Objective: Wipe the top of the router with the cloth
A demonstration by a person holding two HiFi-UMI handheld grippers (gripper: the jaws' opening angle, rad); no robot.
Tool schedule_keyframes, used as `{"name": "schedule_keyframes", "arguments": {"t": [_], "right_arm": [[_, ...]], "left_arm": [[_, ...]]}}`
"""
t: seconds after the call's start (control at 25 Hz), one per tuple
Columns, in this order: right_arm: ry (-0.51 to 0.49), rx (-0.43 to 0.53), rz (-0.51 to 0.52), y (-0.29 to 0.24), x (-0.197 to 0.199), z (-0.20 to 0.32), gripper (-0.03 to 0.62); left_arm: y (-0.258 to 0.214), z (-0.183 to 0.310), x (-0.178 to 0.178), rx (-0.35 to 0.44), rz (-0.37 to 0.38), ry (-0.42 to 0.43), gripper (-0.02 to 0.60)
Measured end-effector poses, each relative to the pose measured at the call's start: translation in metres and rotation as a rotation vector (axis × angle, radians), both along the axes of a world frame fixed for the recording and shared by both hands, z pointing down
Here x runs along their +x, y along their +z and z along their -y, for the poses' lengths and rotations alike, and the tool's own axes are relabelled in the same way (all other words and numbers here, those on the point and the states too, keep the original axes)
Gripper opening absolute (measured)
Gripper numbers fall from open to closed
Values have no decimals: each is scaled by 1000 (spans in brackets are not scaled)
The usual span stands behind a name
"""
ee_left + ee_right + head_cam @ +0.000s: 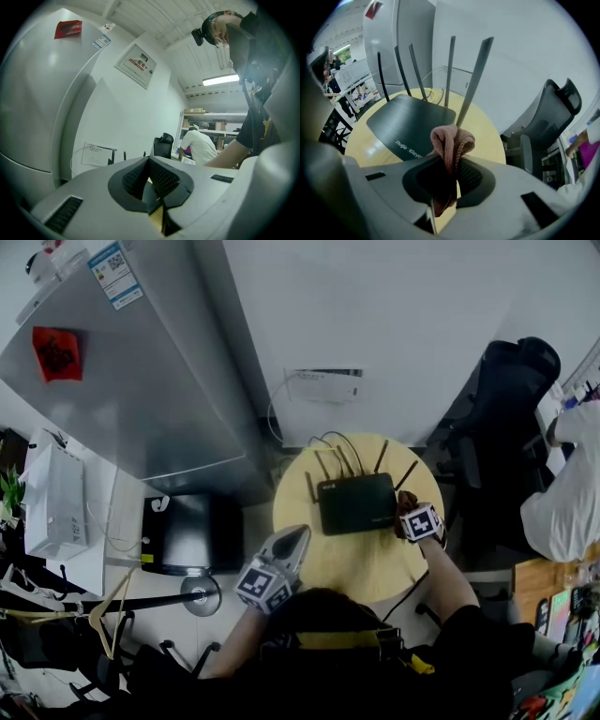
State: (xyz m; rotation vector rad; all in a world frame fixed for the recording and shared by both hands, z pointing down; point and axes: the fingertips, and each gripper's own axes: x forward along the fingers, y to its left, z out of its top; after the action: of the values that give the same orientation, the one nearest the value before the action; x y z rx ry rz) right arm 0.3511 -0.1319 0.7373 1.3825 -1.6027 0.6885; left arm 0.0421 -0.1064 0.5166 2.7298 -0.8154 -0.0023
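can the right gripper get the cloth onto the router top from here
Probably yes. The right gripper, jaws shut on the cloth, sits at the router's right edge; its top is bare, and the antennas stand along the far edge.

Router (356,504) top lies flat, open from above. Antennas (451,70) stand upright along its rear edge, fanned out, barring approach from the wall (403,324) side. Cables (328,437) loop behind them. Bare desk (366,568) in front and to the left gives free entry. Black chair (506,409) crowds the right side.
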Motion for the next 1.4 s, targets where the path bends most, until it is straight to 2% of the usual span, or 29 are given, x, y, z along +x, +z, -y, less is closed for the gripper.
{"name": "schedule_keyframes", "arguments": {"t": [0.12, 0.36, 0.64, 0.84, 0.96, 1.16, 1.28, 1.4], "right_arm": [[-13, 72, 32, -29, -6, 1, 61], [-293, 207, -23, -63, -69, 25, 61], [-721, 226, -276, -81, -157, 65, 62], [-932, 204, -480, -63, -191, 95, 61], [-995, 195, -554, -63, -210, 113, 62], [-1012, 130, -607, -45, -224, 137, 62], [-1036, 45, -587, -25, -227, 129, 61], [-1080, -73, -522, -9, -230, 111, 62]], "left_arm": [[-9, 5, 3, 10, -16, 15, -6], [-16, 15, -9, 6, -24, 22, -6], [-16, 23, -47, 35, -18, -55, -6], [-17, 26, -78, 24, -41, -175, -6], [-14, 25, -100, 11, -33, -249, -6], [-12, 23, -129, 3, -16, -341, -6], [-4, 18, -133, -14, -8, -360, -6], [-1, 17, -132, -26, -6, -356, -6]]}}
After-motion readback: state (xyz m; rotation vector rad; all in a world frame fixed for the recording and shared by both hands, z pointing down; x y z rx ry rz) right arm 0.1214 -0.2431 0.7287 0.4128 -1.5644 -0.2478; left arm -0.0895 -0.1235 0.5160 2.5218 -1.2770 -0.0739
